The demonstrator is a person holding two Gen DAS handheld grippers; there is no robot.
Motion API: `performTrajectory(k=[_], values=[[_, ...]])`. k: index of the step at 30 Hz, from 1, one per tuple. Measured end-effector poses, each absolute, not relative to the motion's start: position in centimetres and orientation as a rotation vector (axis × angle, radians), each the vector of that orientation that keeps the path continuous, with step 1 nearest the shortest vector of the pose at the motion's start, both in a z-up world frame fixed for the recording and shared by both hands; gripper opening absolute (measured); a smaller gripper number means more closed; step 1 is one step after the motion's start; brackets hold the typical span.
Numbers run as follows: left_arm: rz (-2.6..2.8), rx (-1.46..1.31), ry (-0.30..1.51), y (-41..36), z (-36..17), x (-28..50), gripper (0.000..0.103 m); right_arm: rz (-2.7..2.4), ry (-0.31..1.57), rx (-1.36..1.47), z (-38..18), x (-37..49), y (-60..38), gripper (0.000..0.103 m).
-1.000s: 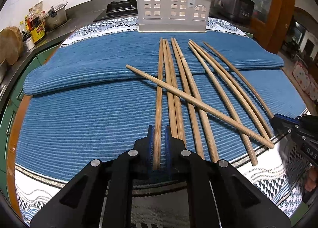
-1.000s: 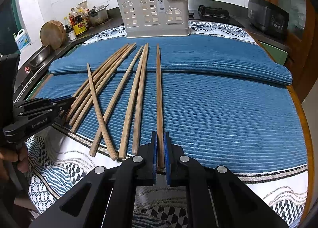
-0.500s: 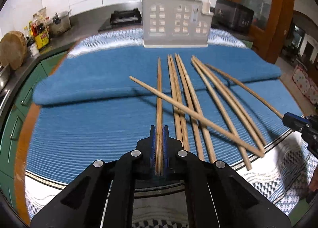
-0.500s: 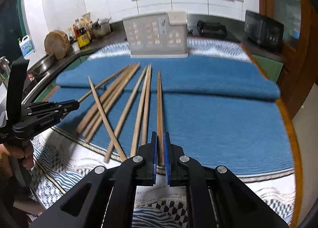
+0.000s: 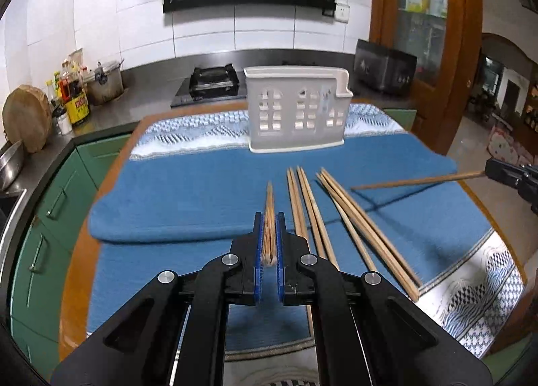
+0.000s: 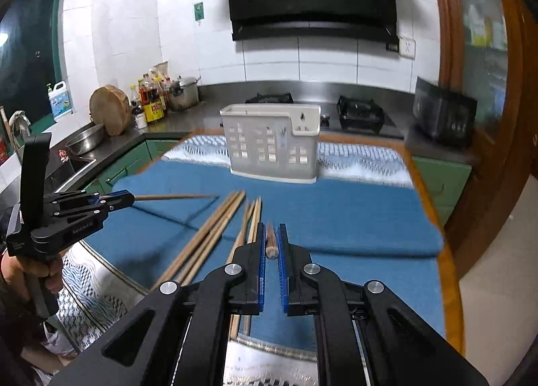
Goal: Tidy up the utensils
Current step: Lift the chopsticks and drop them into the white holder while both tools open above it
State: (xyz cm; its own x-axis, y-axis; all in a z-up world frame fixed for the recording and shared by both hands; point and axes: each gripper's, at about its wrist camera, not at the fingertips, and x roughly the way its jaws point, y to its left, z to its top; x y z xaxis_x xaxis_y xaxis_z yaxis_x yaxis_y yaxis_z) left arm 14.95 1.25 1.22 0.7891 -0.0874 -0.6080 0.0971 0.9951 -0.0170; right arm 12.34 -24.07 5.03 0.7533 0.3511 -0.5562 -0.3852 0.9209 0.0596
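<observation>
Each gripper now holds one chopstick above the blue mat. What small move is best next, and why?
Probably carry both forward toward the white holder. The left gripper and right gripper each clamp a chopstick, lifted off the mat, and the holder stands upright ahead.

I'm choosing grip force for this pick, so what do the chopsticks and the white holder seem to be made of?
The chopsticks look like bare wood or bamboo: tan, matt, with a fibrous grain showing on the cut end of the one in the left gripper. The white holder looks like moulded plastic: uniform off-white, smooth, slightly glossy walls with clean window-shaped cut-outs. Neither can be confirmed from the look alone.
</observation>
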Motion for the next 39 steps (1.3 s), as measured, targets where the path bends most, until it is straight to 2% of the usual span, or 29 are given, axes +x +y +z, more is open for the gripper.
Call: performTrajectory(k=[9,23,28,39], values=[[-0.115,0.024,0.63,2.5,4.1,17.3,0.005,0.439,0.571,-0.119,9.6,15.7,-22.8,0.007],[-0.175,0.014,0.635,3.2,7.3,21.2,0.005,0.377,0.483,-0.188,20.8,25.6,-21.0,0.007],[-0.183,0.016,0.616,3.0,8.8,22.1,0.005,0.339,0.506,-0.217,20.7,29.7,-19.6,0.007],[-0.212,0.026,0.534,2.7,14.4,24.1,0.005,0.319,0.669,-0.238,15.0,35.6,-17.8,0.007]])
